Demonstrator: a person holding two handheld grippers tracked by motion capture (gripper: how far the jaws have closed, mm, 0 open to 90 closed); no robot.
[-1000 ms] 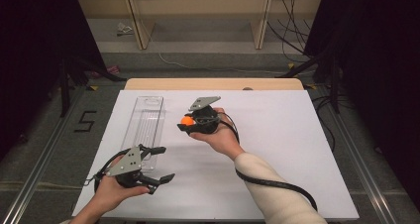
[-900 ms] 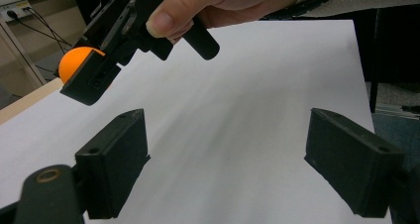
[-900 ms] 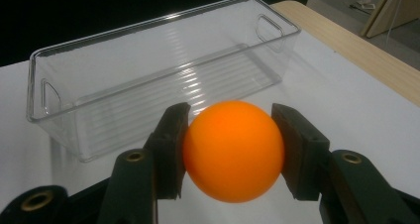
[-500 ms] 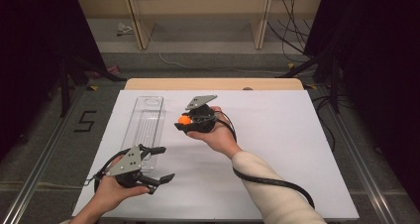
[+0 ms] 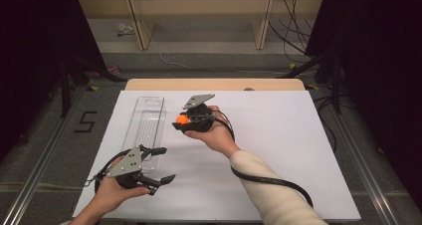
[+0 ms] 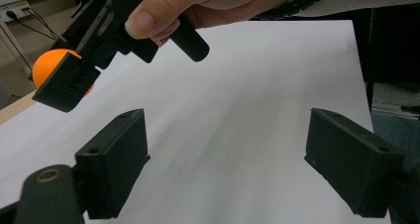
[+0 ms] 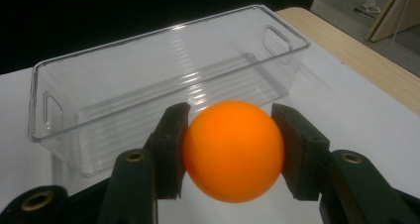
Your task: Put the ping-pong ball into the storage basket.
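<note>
left gripper [image 5: 158,165]: nearest, low on the left of the table [image 5: 278,135]; jaws wide apart, nothing between them, only bare white sheet under them in the left gripper view.
right gripper [image 5: 180,123]: farther in, mid-table, just right of the bin; jaws pinched on the ball, one flat pad on each side.
ball [image 7: 233,150]: held off the table, short of the bin's near wall and not yet over it.
bin [image 7: 163,80]: far left, long and narrow, empty, its length running away from the person.
risk, slip: a smooth round ball between two flat pads has little contact; i judge a tilt or jolt could squirt it out.
risk, roll: if let go short of the rim it would likely bounce and roll off across the smooth sheet.
risk, knock: the bin looks light; a jaw catching its rim could shove it.
materials: ball matte orange, plastic-looking; bin clear hard plastic, ribbed floor, cut-out handles at both ends; pads black and blocky; table white with a wooden far edge.
</note>
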